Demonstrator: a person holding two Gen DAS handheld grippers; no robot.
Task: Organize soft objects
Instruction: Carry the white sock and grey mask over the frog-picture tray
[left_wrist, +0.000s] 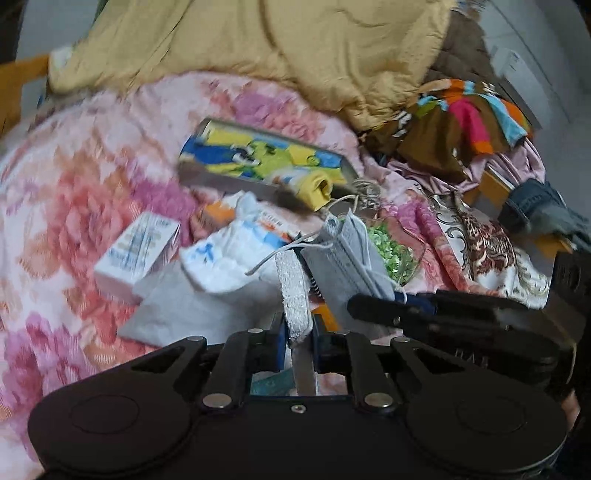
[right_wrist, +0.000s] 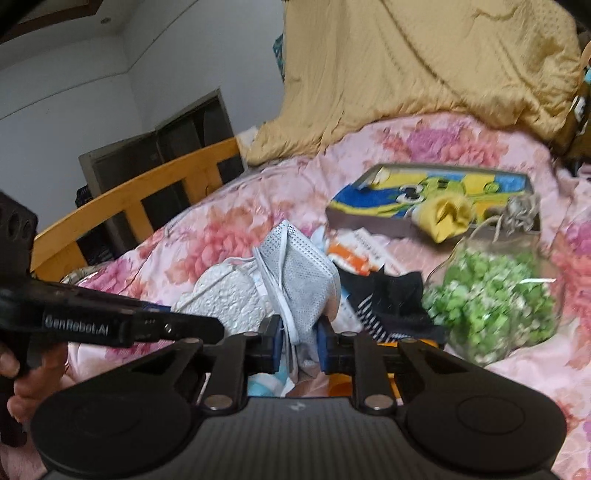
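Both grippers hover over a bed with a pink floral blanket (left_wrist: 74, 192). My left gripper (left_wrist: 298, 345) is shut on a white textured mask (left_wrist: 293, 295), also seen in the right wrist view (right_wrist: 221, 299). My right gripper (right_wrist: 301, 343) is shut on a grey face mask (right_wrist: 303, 280), which shows in the left wrist view (left_wrist: 347, 258) held by the right gripper (left_wrist: 369, 308). The left gripper (right_wrist: 199, 326) reaches in from the left in the right wrist view. The two masks hang side by side, close together.
A cartoon-printed flat box (left_wrist: 258, 155) with a yellow cap item (left_wrist: 317, 188), a small white carton (left_wrist: 136, 251), a white plastic bag (left_wrist: 229, 254), a grey pouch (left_wrist: 184, 310), a bag of green bits (right_wrist: 491, 295), a tan quilt (left_wrist: 258, 44), colourful clothes (left_wrist: 469, 118), a wooden bed rail (right_wrist: 140, 192).
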